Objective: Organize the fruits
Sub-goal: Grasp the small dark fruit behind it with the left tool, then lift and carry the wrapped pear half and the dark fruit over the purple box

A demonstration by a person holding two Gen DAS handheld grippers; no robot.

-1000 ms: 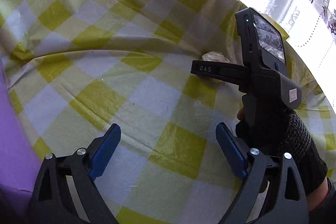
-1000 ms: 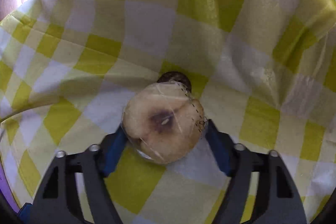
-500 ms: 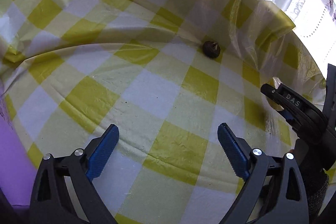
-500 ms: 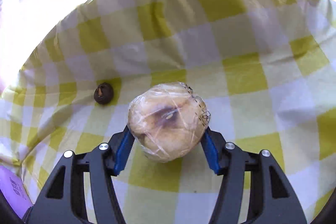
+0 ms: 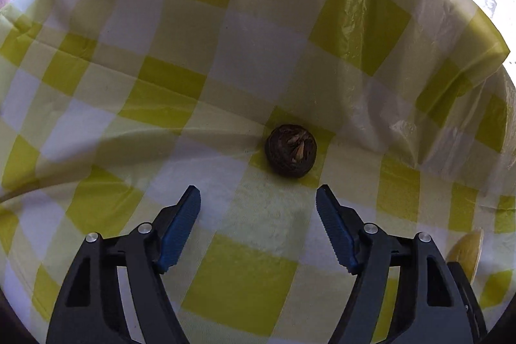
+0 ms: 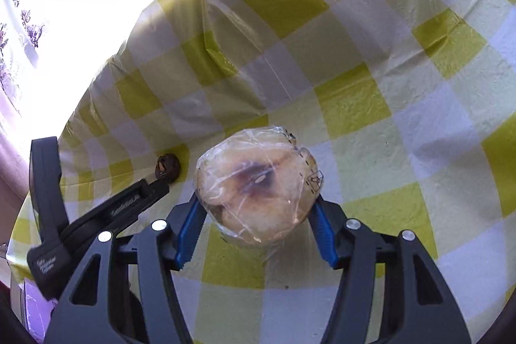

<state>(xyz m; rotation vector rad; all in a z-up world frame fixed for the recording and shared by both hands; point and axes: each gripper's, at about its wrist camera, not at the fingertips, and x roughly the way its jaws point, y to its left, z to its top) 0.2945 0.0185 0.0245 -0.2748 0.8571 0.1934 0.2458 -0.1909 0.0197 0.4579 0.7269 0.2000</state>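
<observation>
1. Yellow-and-white checked tablecloth (image 5: 135, 105) of crinkled plastic covers the whole table and bunches into a raised fold at its far edge; every place below is given from this cloth.
2. Black left gripper (image 5: 258, 202) hangs above the cloth with its blue pads (image 5: 180, 224) apart; its jaws have just been closing, and only bare cloth lies between them.
3. Black right gripper (image 6: 254, 215) is clamped on the wrapped fruit, one blue pad (image 6: 188, 231) pressed to each side, held up clear of the cloth.
4. Pale, round wrapped fruit (image 6: 258, 182) sits in clear plastic film, with a dark brown patch at the middle of its face.
5. Small dark brown fruit (image 5: 291, 150) rests on the cloth beside the raised fold, just past the left gripper's fingertips and a little to the right of the gap, untouched. In the right wrist view it (image 6: 167, 167) lies left of the wrapped fruit.
</observation>
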